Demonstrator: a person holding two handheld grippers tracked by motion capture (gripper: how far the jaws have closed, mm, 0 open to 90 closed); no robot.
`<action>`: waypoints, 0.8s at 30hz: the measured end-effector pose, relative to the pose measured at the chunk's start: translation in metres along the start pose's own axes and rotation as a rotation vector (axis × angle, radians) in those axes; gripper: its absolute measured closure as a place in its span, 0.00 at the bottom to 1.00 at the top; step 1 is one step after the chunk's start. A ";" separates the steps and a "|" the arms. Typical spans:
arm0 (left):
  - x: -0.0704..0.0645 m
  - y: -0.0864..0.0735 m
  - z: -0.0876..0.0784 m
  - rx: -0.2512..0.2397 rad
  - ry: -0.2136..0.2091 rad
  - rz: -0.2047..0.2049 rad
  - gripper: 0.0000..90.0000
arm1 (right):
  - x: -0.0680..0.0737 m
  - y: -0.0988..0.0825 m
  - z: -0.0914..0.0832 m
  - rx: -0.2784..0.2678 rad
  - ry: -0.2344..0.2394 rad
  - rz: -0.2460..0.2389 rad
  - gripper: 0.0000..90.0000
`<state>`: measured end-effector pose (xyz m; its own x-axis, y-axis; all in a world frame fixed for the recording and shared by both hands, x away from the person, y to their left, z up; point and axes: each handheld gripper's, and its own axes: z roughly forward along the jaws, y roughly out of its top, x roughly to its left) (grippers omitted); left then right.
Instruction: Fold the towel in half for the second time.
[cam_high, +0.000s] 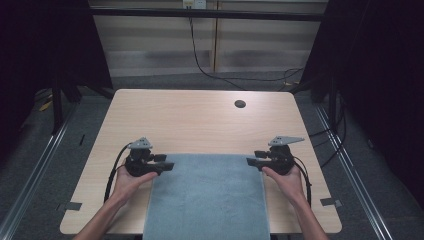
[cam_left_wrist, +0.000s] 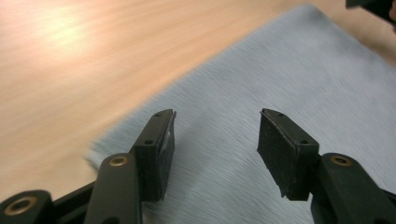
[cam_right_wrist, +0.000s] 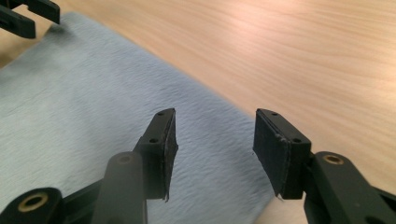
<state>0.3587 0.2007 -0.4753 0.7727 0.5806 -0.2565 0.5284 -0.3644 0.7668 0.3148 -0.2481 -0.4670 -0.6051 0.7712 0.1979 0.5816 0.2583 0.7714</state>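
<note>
Both pairs of jaws stand spread with nothing between the pads. In the left gripper (cam_high: 167, 164) view the grey-blue towel (cam_high: 207, 197) lies flat beneath and ahead of the jaws, its far left corner just outside the left-hand jaw, bare wooden table (cam_high: 200, 120) beyond it. In the right gripper (cam_high: 251, 161) view the same cloth lies under and to the left of the jaws, its far right corner just beneath the right-hand pad. From the high view each gripper hovers at one far corner of the towel, tips pointing inward toward each other.

I judge the towel light, soft and limp, with a short nap that should give the pads good friction; it will sag and fold under its own weight, so it cannot be pushed, only pulled or lifted. Best hold is probably right at each far corner, one pad slid under the edge and one on top, both corners taken together to keep the cloth square.

No container stands on the table.
</note>
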 end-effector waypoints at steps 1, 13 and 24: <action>0.004 0.002 0.000 -0.002 -0.001 -0.010 0.52 | -0.005 0.001 0.003 -0.004 -0.003 0.008 0.54; 0.044 0.001 0.016 -0.005 0.029 -0.067 0.49 | -0.038 -0.004 0.030 0.041 -0.021 0.052 0.50; 0.044 -0.012 0.019 0.051 0.016 -0.013 0.53 | -0.037 -0.013 0.037 0.084 0.006 0.034 0.58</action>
<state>0.3928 0.2169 -0.5070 0.7600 0.5969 -0.2571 0.5563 -0.3929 0.7323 0.3498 -0.2584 -0.5065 -0.5871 0.7771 0.2268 0.6454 0.2802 0.7106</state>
